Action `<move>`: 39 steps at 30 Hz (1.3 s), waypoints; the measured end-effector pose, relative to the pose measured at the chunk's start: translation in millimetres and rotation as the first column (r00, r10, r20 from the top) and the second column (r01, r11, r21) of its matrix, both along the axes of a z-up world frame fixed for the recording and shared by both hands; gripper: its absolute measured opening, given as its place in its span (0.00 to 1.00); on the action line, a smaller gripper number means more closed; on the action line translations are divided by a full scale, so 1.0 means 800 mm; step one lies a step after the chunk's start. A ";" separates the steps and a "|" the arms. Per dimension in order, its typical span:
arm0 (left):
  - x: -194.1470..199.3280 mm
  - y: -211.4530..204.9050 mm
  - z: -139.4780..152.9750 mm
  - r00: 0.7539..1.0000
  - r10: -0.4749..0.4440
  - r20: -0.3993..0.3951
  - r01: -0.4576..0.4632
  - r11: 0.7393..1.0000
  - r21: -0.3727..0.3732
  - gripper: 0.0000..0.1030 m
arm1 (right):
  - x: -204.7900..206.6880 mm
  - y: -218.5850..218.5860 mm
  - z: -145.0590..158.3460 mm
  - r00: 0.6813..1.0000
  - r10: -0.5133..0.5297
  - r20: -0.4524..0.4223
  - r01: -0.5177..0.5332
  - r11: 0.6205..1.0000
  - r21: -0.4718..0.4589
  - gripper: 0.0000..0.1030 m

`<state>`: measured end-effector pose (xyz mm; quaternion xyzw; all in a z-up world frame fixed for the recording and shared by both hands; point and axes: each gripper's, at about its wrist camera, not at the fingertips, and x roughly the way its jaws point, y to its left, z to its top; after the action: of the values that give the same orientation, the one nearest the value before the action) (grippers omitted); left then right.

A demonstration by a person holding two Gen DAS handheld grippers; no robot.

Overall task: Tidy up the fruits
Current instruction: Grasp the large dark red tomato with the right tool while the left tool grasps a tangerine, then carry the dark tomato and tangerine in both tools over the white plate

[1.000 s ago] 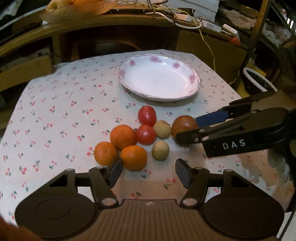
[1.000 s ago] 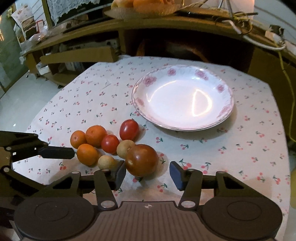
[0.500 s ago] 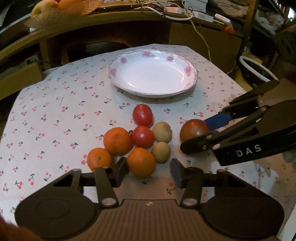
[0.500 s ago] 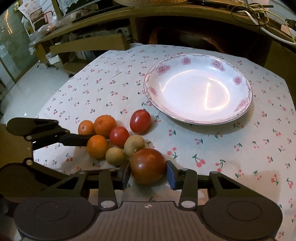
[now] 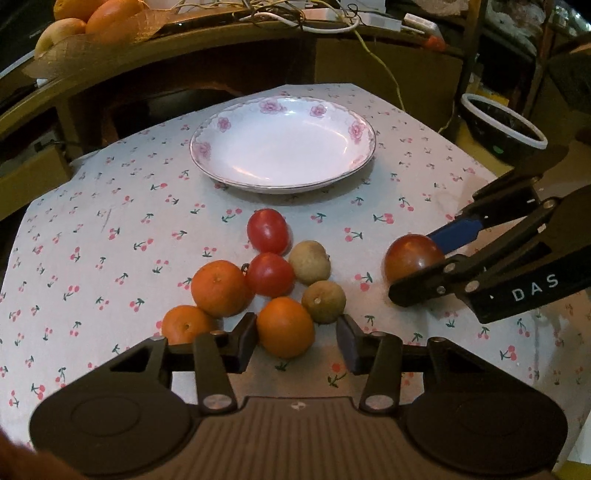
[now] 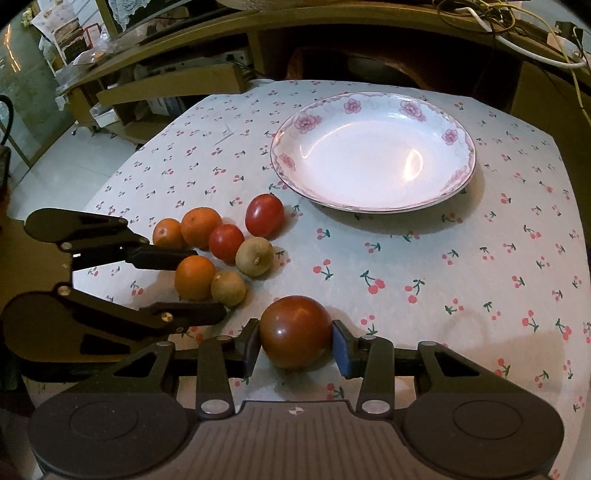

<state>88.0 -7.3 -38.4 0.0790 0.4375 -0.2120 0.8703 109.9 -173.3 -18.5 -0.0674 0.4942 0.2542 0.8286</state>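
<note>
Jaws of the right gripper [image 6: 295, 345] are clamped on a dark red tomato [image 6: 295, 331], one pad pressed to each side of it, and the tomato sits low over the cloth-covered surface [image 6: 424, 295], though whether it touches the cloth cannot be told. Jaws of the left gripper [image 5: 295, 341] stand apart with an orange [image 5: 285, 327] between them, its left side just beside the left pad and a gap open on the right. Just ahead of the left jaws lies the rest of the pile: a second orange [image 5: 220, 288], a third orange [image 5: 184, 325] partly hidden behind the left finger, two red tomatoes [image 5: 270, 274] [image 5: 267, 230] and two small brown fruits [image 5: 309, 262] [image 5: 324, 301], the nearer one close to the right pad and touching the orange between the jaws. Beyond the pile, well ahead of both grippers, a white plate [image 6: 458, 177] with pink flowers on its rim rests on the cloth, with only bare cloth between the clamped tomato and the plate. From the right wrist view, the left gripper's fingers reach in from the left on either side of the nearest orange. Past the far edge of the surface are wooden shelves with cables [image 5: 317, 22] and more fruit [image 5: 99, 14] on top.
</note>
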 end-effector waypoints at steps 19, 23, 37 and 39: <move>-0.011 -0.011 0.003 1.000 -0.008 0.000 0.008 1.000 0.008 0.37 | 0.002 0.009 -0.003 1.000 -0.002 0.015 0.002 1.000 -0.025 0.40; -0.012 -0.011 0.002 1.000 0.002 0.005 -0.002 1.000 0.006 0.37 | 0.002 0.012 -0.004 1.000 0.008 0.022 -0.008 0.999 -0.034 0.41; 0.006 -0.021 0.039 0.999 0.025 0.043 -0.022 0.998 -0.059 0.36 | 0.000 0.002 0.028 0.996 -0.041 0.077 0.040 0.999 0.012 0.38; 0.016 -0.023 0.042 0.998 0.026 0.056 -0.023 0.998 -0.056 0.36 | 0.008 -0.003 0.035 0.994 -0.062 0.088 0.059 0.998 0.036 0.38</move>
<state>101.0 -25.4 -4.5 0.0554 0.4076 -0.2112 0.8867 116.4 -175.8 9.4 -0.0498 0.4543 0.2337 0.8582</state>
